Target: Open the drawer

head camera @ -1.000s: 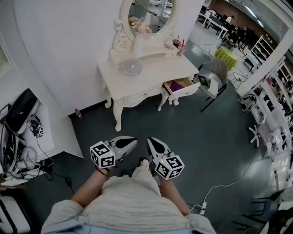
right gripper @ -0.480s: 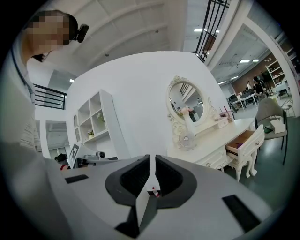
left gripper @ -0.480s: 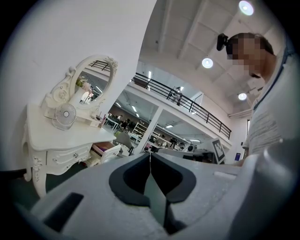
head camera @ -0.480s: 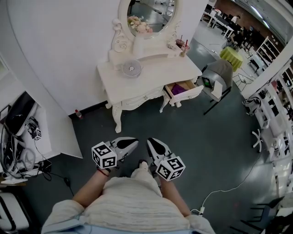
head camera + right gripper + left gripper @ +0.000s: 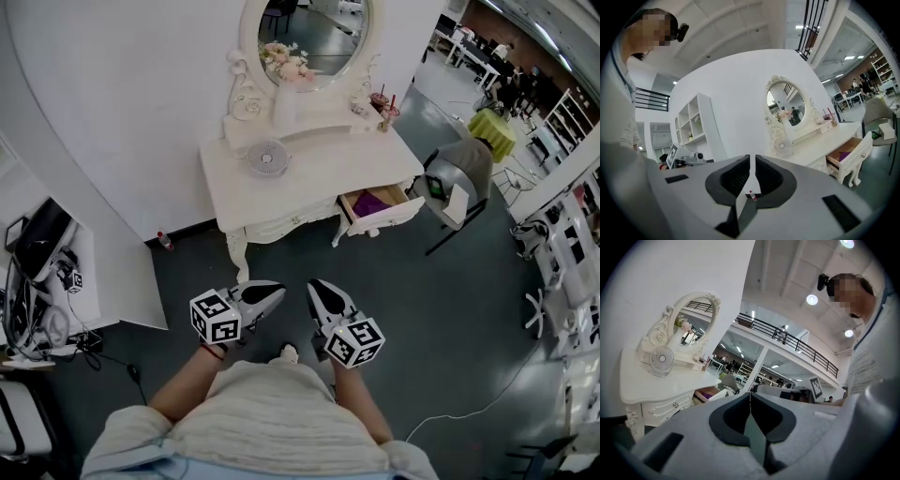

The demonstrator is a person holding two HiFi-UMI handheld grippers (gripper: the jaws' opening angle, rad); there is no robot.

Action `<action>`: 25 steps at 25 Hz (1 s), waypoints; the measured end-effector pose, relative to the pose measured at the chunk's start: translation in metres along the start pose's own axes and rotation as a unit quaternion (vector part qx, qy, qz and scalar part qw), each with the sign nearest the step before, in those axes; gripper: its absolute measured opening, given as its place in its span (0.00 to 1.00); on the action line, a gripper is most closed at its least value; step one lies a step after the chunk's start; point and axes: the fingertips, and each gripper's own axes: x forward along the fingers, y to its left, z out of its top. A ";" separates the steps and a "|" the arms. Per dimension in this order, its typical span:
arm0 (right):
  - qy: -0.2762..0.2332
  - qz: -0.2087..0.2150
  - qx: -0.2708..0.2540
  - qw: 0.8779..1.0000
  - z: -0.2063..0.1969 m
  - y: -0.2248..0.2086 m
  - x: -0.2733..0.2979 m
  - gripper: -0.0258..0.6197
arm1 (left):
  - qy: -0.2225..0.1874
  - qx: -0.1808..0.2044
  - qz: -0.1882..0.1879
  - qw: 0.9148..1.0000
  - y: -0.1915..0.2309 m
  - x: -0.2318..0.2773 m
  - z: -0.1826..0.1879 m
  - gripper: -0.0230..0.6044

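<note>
The drawer (image 5: 382,210) stands pulled out at the right end of the table (image 5: 309,173), with something purple (image 5: 372,202) inside. The left gripper (image 5: 277,292) and right gripper (image 5: 315,286) are well apart from it, jaws together, empty.

A white dressing table (image 5: 323,176) stood on the dark floor (image 5: 412,281). On it sat a small fan (image 5: 266,157) and two cups (image 5: 383,108).
</note>
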 end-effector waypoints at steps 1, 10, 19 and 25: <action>0.002 0.004 0.000 1.000 0.003 -0.005 0.002 0.06 | -0.001 -0.001 0.003 1.000 0.002 0.005 0.003 0.06; 0.026 0.030 -0.006 0.999 0.004 -0.034 0.018 0.06 | -0.019 -0.009 0.035 0.999 0.027 0.027 0.007 0.06; 0.045 0.019 0.005 0.999 0.004 -0.056 0.056 0.06 | -0.030 -0.037 0.048 0.998 0.069 0.027 0.017 0.06; 0.055 0.011 0.003 0.998 0.008 -0.061 0.086 0.06 | -0.030 -0.039 0.050 0.998 0.095 0.025 0.034 0.06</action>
